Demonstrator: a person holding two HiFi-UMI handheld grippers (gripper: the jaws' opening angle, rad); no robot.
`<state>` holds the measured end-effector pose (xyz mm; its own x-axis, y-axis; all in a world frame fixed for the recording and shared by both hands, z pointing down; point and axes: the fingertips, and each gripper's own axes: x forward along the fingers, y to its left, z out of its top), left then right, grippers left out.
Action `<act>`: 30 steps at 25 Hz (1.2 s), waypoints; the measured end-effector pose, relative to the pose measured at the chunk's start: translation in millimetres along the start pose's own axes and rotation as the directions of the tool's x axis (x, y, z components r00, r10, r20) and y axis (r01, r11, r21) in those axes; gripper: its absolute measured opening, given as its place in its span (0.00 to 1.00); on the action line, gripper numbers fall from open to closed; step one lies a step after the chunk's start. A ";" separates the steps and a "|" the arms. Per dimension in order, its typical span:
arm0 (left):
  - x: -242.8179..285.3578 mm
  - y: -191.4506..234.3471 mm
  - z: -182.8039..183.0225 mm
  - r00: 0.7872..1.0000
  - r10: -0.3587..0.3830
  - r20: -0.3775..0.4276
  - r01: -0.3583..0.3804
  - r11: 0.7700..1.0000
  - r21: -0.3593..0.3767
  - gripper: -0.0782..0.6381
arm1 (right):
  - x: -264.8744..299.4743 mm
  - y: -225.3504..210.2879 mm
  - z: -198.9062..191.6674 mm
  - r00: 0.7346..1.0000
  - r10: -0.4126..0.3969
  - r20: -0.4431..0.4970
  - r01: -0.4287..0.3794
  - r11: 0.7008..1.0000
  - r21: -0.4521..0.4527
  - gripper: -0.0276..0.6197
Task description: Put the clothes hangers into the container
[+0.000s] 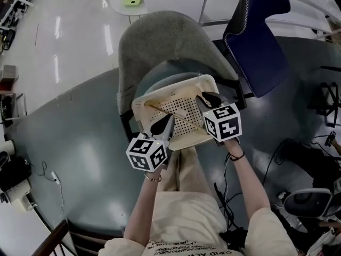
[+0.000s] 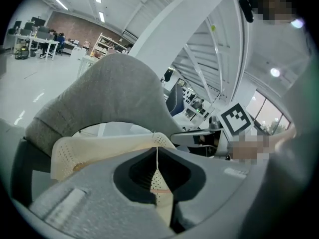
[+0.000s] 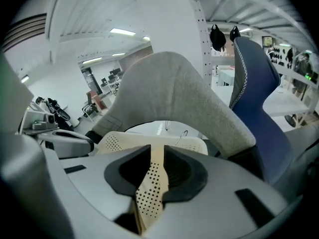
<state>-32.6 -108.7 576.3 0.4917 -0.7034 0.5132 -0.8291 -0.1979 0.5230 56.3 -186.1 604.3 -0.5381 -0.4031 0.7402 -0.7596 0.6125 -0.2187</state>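
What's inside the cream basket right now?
At least one wooden hanger lies across the perforated floor of the basket. The left claw and right claw grip its near rim and cover that side, so anything there is hidden.

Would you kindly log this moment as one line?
left gripper: grips basket | right gripper: grips basket | hanger: in basket
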 end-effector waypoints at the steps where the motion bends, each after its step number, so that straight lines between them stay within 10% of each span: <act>1: -3.3 -4.3 4.1 1.000 -0.007 0.006 0.007 1.000 0.011 0.15 | -6.0 1.3 1.0 1.000 -0.008 0.006 0.009 1.000 -0.004 0.15; 12: -49.6 -41.3 62.3 0.992 -0.103 0.078 0.086 0.977 0.197 0.15 | -82.0 32.3 37.3 0.978 -0.039 0.204 0.039 0.999 0.002 0.05; 30: -102.1 -121.8 161.8 0.941 -0.245 0.234 0.133 0.902 0.411 0.15 | -213.5 59.5 109.3 0.848 -0.054 0.528 0.014 0.997 0.079 0.05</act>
<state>-24.9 -123.2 350.0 0.6032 -0.7732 0.1956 -0.7921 -0.5521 0.2603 86.0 -137.9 363.7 -0.6081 -0.7334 0.3039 -0.7936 0.5511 -0.2580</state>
